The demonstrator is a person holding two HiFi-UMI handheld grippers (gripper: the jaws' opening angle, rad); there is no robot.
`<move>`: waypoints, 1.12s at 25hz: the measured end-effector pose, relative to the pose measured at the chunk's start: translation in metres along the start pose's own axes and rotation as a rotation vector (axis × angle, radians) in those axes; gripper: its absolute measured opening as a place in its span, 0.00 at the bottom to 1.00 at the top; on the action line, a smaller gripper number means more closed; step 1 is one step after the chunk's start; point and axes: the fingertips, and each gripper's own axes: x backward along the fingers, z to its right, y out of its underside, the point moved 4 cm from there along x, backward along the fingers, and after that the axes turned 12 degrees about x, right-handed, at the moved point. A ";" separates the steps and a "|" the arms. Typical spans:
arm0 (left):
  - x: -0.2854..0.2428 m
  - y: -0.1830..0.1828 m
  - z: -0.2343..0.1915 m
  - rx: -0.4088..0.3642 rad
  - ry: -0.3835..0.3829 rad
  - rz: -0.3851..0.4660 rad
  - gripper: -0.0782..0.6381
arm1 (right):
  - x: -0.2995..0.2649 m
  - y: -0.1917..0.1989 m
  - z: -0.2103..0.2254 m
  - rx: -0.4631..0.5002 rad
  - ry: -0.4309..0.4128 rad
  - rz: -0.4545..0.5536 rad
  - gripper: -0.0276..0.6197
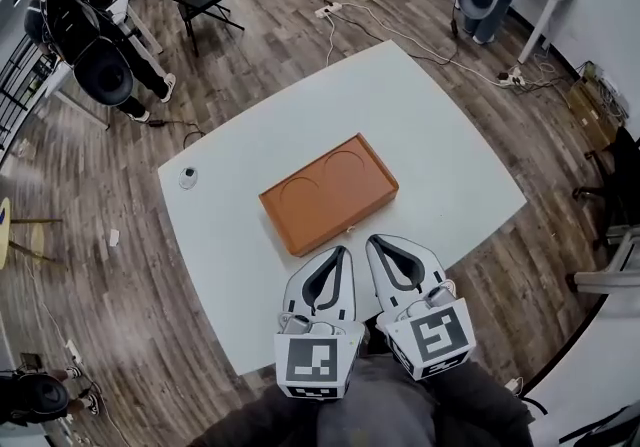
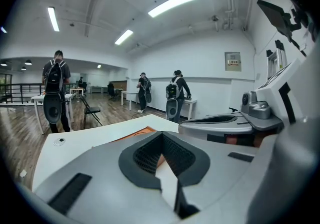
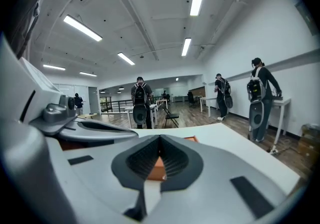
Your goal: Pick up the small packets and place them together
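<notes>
Here, the left gripper (image 1: 344,253) and right gripper (image 1: 373,243) hover side by side, jaws pressed together on nothing.
Just ahead of their tips, mid white table (image 1: 440,135), lies the orange box (image 1: 328,193), with two round hollows in its top; its contents cannot be seen.

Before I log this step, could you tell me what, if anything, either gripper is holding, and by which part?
Nothing is held: the left gripper and the right gripper are both shut and empty, near the flat orange rectangular tray.
</notes>
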 end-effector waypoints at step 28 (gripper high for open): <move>-0.030 0.014 -0.039 0.038 -0.142 -0.007 0.10 | -0.059 0.041 0.013 0.007 -0.104 -0.029 0.05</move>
